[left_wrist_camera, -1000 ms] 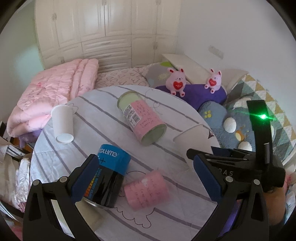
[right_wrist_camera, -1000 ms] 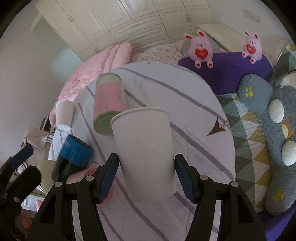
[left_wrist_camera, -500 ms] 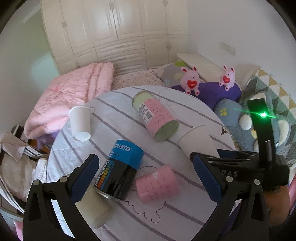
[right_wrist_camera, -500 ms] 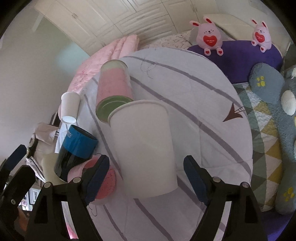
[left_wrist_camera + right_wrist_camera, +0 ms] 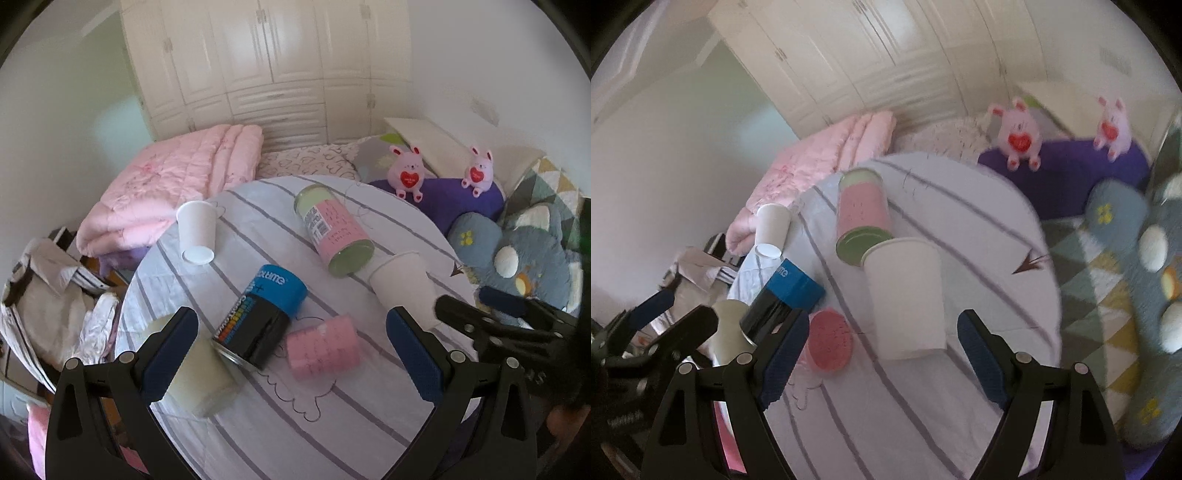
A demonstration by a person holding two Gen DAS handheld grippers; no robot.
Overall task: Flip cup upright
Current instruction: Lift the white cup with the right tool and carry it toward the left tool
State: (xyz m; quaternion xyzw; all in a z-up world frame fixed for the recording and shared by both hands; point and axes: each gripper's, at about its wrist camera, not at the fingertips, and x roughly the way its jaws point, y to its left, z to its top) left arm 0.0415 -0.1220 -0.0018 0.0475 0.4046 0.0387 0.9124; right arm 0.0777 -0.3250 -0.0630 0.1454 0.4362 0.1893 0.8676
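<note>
A white paper cup (image 5: 908,295) stands upright on the round striped table (image 5: 979,236), just beyond my open right gripper (image 5: 877,358), which no longer touches it. It also shows in the left wrist view (image 5: 400,282), right of centre, with the right gripper's fingers (image 5: 461,314) beside it. A second white paper cup (image 5: 195,232) lies on its side at the table's far left; it also shows in the right wrist view (image 5: 772,229). My left gripper (image 5: 291,358) is open and empty above the near part of the table.
A pink-and-green canister (image 5: 334,232) lies on its side mid-table. A blue-and-black can (image 5: 262,314), a pink roll (image 5: 325,347) and a pale jar (image 5: 195,373) lie near my left gripper. Pink quilt (image 5: 173,184) and plush toys (image 5: 406,173) on the bed behind.
My right gripper opened and let go of the upright cup, then drew back a little. My left gripper pulled back and up, so more of the table shows.
</note>
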